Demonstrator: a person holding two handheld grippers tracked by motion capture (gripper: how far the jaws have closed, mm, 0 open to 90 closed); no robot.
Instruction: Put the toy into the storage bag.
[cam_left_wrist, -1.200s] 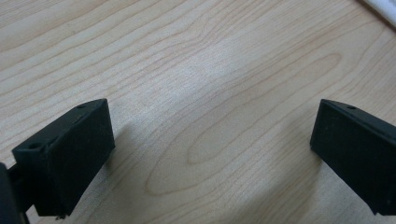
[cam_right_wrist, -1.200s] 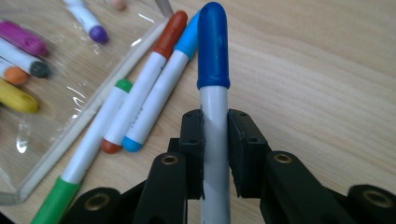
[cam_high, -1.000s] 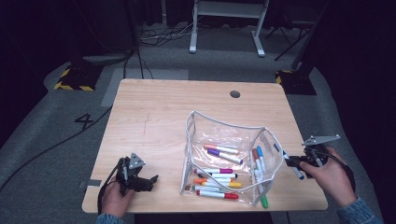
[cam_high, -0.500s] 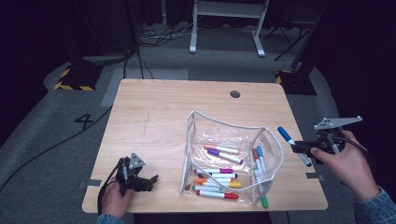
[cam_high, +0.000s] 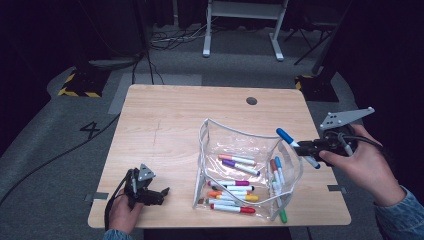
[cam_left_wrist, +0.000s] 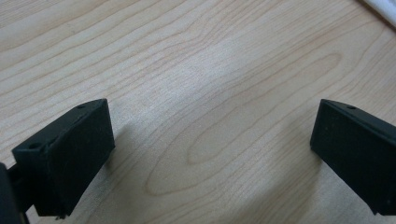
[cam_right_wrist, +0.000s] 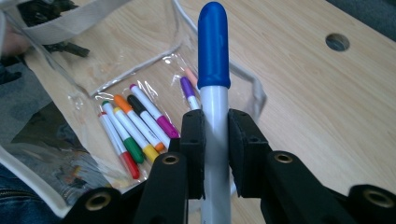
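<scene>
Left claw (cam_high: 161, 192): low in the lower left of the high view, resting on the table (cam_high: 165, 125) in the person's left hand (cam_high: 122, 212); its jaws stand wide apart with only bare wood between them, as the left gripper view shows. It takes no part in the work at this moment.

Pouch (cam_high: 240, 170): a clear zip pouch with a white rim, centre right of the high view, lying on the table with its mouth gaping toward the upper part of the frame.

Markers in pouch (cam_high: 232, 197): a good dozen lie inside, red, orange, yellow, black, purple and more in the lower part, with a few along the pouch's right wall (cam_high: 276, 172).

Blue marker (cam_high: 297, 148): at the right of the high view, lifted clear of the table, just past the pouch's right edge. In the right gripper view its blue cap (cam_right_wrist: 213, 44) points up and away, over the pouch.

Right claw (cam_high: 303, 149): clamped on the blue marker's white barrel, both pads pressed to it, held in the person's right hand (cam_high: 362, 162).

Done, by my reading: most markers are already bagged, and the blue one is picked up.

Left, by my reading: bring the blue marker over the mouth, drop it in, then perhaps close the pouch. No other loose marker is visible on the table.
</scene>
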